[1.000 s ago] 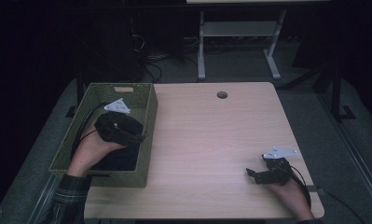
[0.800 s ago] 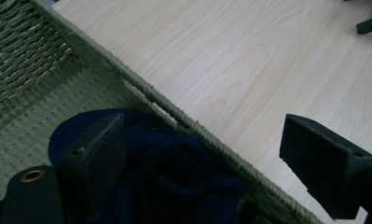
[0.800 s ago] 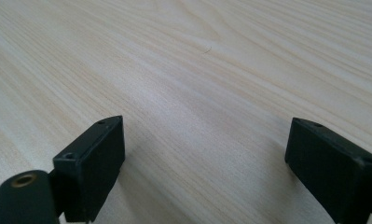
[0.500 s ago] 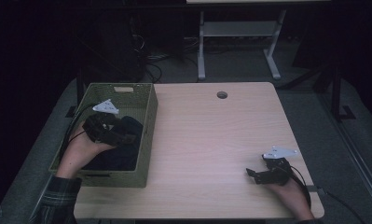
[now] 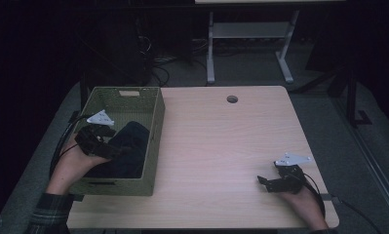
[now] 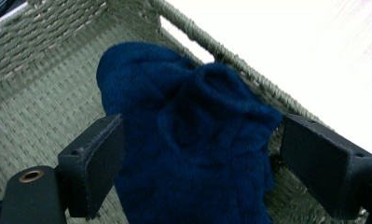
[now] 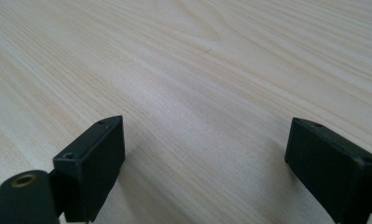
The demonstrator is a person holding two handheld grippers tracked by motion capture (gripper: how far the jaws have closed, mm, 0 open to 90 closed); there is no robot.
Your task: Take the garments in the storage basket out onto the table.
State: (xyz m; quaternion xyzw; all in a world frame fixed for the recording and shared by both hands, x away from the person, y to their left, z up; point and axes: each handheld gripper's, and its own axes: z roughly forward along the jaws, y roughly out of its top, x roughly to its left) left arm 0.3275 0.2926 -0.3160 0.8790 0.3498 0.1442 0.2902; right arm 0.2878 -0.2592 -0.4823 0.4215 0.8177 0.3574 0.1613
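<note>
From the high view, our left gripper (image 5: 115,148) has slid back toward the basket (image 5: 155,122)'s near left corner. Left gripper view: jaws spread wide around the navy cloth (image 6: 193,140), so we're probably lining up a grab. Right gripper (image 7: 204,172) sits open over bare table (image 7: 197,60).

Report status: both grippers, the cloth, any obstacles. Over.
Left gripper open, jaws astride blue cloth in basket. Right gripper open, idle on table. Basket wall close beside cloth.
</note>
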